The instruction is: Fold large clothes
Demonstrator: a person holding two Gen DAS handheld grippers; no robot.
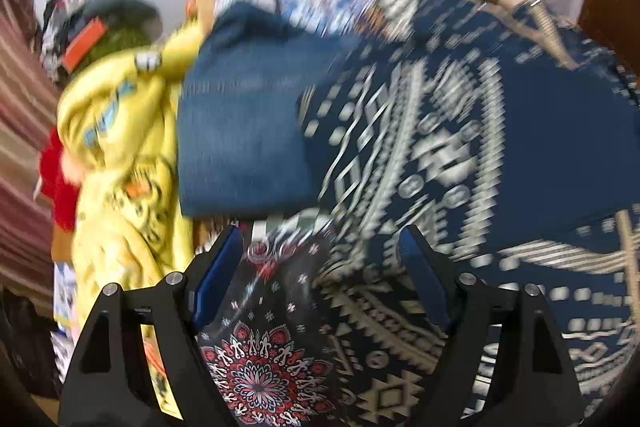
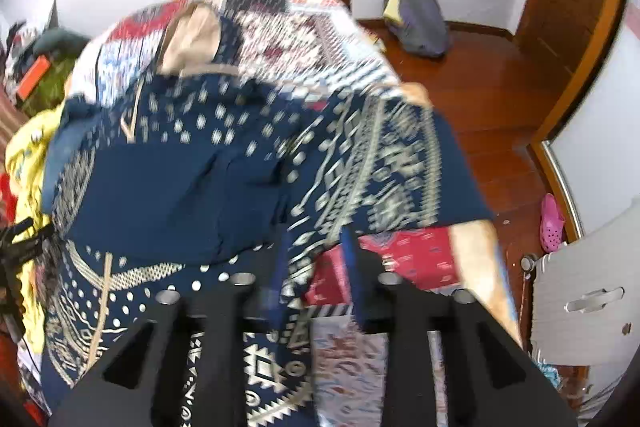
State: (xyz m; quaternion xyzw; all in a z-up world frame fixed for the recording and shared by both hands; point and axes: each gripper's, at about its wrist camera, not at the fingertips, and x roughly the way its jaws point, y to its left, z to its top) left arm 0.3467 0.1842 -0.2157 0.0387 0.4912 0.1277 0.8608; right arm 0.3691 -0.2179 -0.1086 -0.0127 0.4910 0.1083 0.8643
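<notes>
Softly draped across the near bed (image 2: pixel 404 259): navy patterned garment (image 2: pixel 176 195), limp and light, best pinched at a hem; left tool (image 1: pixel 320 263) wide, right tool (image 2: pixel 316 259) part-open, neither gripping.

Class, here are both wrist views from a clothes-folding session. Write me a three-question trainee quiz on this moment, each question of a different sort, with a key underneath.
1. True or false: the left gripper is clamped shut on the navy patterned garment.
2. Multiple choice: in the left wrist view, what lies directly left of the folded blue denim piece? A) a yellow garment B) a white towel C) a black shoe
3. Fill in: in the right wrist view, the pink clog lies on the wooden ____.

Key
1. False: its fingers stand wide apart, with cloth only below them.
2. A
3. floor
</notes>
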